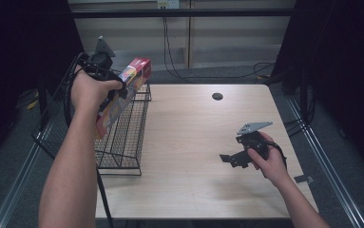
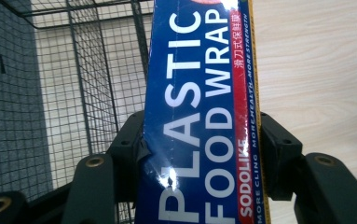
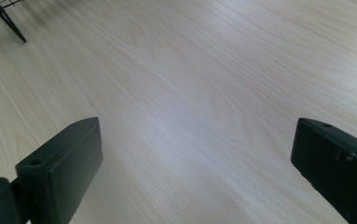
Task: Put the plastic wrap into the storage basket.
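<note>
Your left hand-held gripper [image 1: 118,88] pinches the plastic food wrap box [image 1: 122,95] at upper left, long axis slanting down into the wire basket [image 1: 127,137] below; your right hand-held gripper [image 1: 229,159] rests spread, lower right.

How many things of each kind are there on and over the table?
Grippers: 2, left and right
Wrap box: 1
Wire basket: 1
Total: 4

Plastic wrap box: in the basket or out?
Out: the left gripper holds the plastic wrap box tilted above the wire basket.
</note>
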`<state>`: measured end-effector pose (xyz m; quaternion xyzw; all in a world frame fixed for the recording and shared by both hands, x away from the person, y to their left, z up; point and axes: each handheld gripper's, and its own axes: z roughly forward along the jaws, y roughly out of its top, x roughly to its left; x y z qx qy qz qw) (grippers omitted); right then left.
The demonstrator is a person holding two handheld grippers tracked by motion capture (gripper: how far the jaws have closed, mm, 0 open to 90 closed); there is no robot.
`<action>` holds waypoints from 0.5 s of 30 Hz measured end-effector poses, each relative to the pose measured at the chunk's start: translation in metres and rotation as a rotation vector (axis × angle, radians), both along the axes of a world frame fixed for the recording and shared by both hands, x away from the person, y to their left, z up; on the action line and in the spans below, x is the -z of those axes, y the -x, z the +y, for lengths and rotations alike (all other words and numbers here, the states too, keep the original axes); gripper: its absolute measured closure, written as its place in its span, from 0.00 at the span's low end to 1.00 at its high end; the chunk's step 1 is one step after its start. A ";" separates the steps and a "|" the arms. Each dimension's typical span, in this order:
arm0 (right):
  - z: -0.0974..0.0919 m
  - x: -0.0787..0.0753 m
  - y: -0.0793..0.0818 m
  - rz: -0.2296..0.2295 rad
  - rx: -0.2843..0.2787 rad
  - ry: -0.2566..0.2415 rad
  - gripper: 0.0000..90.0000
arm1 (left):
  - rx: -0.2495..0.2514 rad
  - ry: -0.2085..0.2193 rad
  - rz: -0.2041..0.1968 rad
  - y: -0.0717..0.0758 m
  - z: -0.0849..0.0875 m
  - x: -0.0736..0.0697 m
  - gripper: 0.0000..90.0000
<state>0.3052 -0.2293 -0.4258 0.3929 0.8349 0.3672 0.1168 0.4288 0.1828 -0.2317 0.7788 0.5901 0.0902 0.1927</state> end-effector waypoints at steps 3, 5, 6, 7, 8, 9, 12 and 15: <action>0.001 0.001 0.000 0.003 0.004 -0.001 0.02 | -0.007 0.001 -0.001 0.000 0.003 -0.001 0.49; 0.002 0.001 0.000 0.001 0.001 -0.001 0.02 | -0.015 -0.002 -0.001 0.000 0.005 -0.001 0.49; 0.002 0.001 0.000 0.002 0.000 0.000 0.02 | -0.020 0.000 -0.002 0.000 0.006 -0.001 0.49; 0.002 0.001 0.000 0.005 -0.003 0.003 0.02 | -0.024 -0.002 -0.001 0.000 0.007 -0.001 0.49; 0.002 0.002 0.000 0.006 -0.005 0.007 0.02 | -0.025 -0.002 -0.004 0.000 0.008 -0.001 0.49; 0.002 0.002 0.000 0.005 -0.001 0.010 0.02 | -0.025 0.001 -0.001 0.000 0.009 -0.001 0.49; 0.002 0.003 0.000 0.010 -0.007 0.006 0.02 | -0.034 0.006 -0.003 0.000 0.010 -0.002 0.49; 0.002 0.003 0.000 0.006 -0.005 0.007 0.02 | -0.052 0.006 -0.002 0.000 0.014 -0.002 0.49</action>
